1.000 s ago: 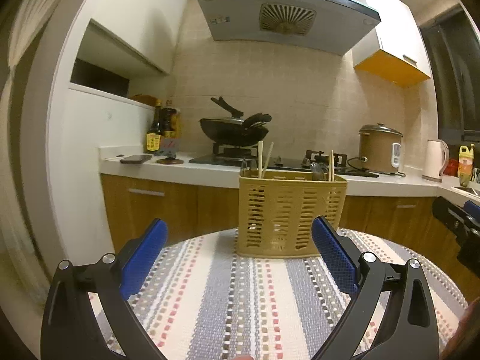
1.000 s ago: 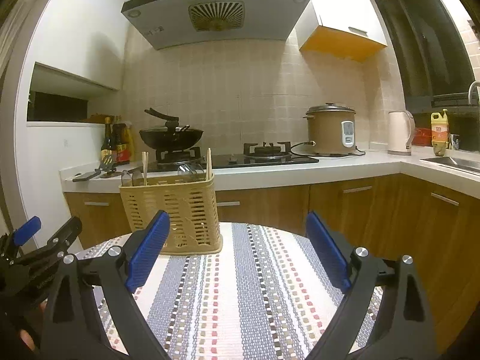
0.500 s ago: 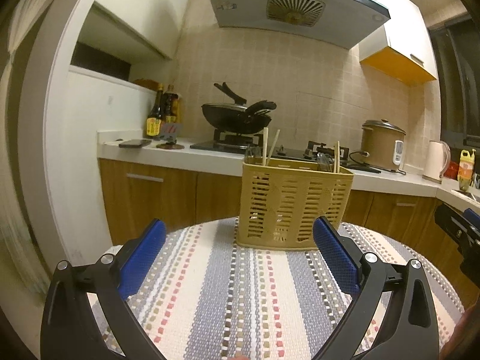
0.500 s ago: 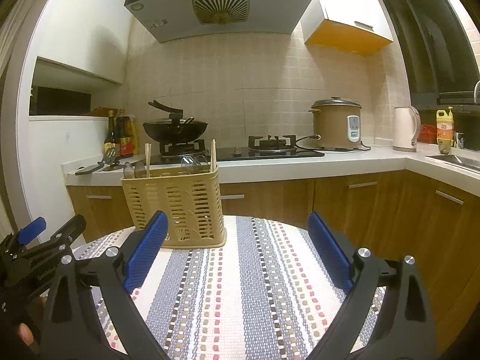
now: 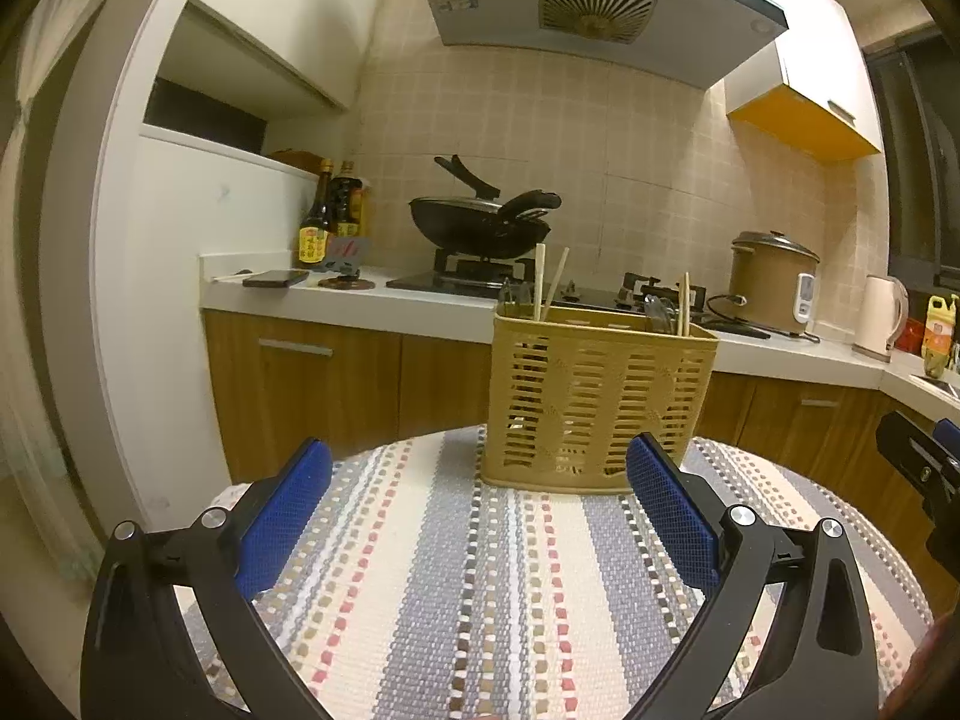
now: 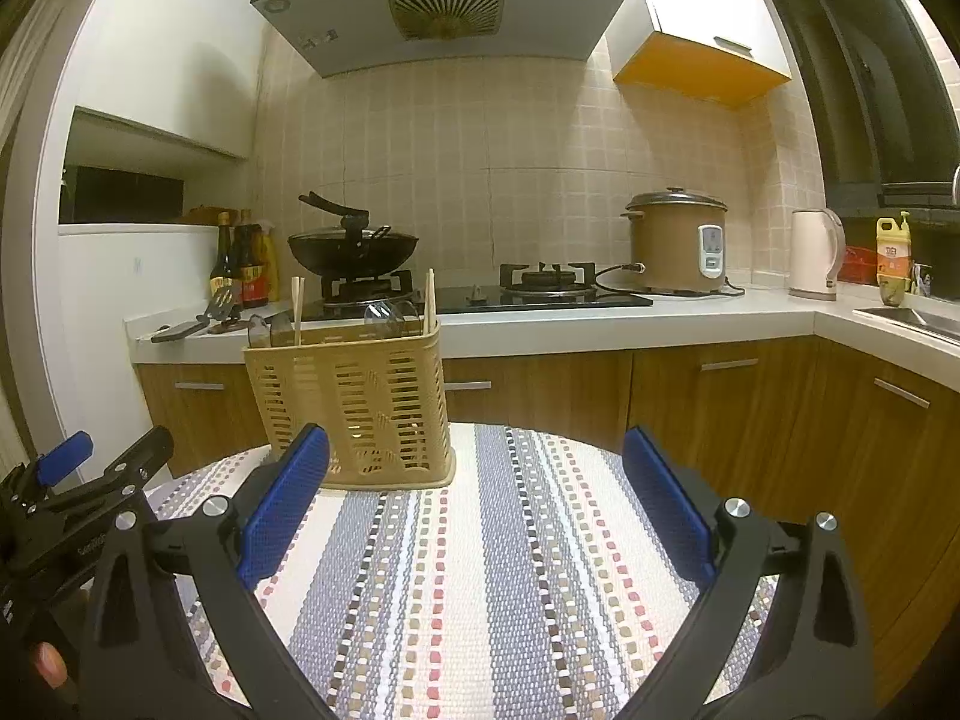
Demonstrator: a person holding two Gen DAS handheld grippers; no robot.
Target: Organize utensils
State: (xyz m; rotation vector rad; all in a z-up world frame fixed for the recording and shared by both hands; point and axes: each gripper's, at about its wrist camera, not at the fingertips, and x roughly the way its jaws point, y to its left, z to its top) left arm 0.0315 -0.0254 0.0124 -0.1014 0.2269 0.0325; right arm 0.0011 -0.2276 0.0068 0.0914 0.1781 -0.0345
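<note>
A tan slotted utensil basket [image 5: 597,399] stands upright at the far edge of a round table with a striped cloth [image 5: 492,588]. It also shows in the right wrist view [image 6: 354,414]. Wooden chopsticks [image 5: 540,282] and clear spoon ends [image 6: 390,315] stick out of its top. My left gripper [image 5: 480,468] is open and empty, low over the cloth, just short of the basket. My right gripper [image 6: 477,456] is open and empty, to the right of the basket. The left gripper also shows at the left edge of the right wrist view [image 6: 102,468].
Behind the table runs a kitchen counter [image 5: 360,294] with a black wok [image 5: 480,225] on the stove, sauce bottles [image 5: 330,216], a rice cooker [image 6: 678,243], a kettle [image 6: 813,252] and a sink corner [image 6: 912,318]. Wooden cabinets [image 6: 750,396] stand below.
Both grippers have dropped lower and tilted up, so the basket and counter sit higher in view. The left gripper has come slightly closer to the basket. Both stay open.
</note>
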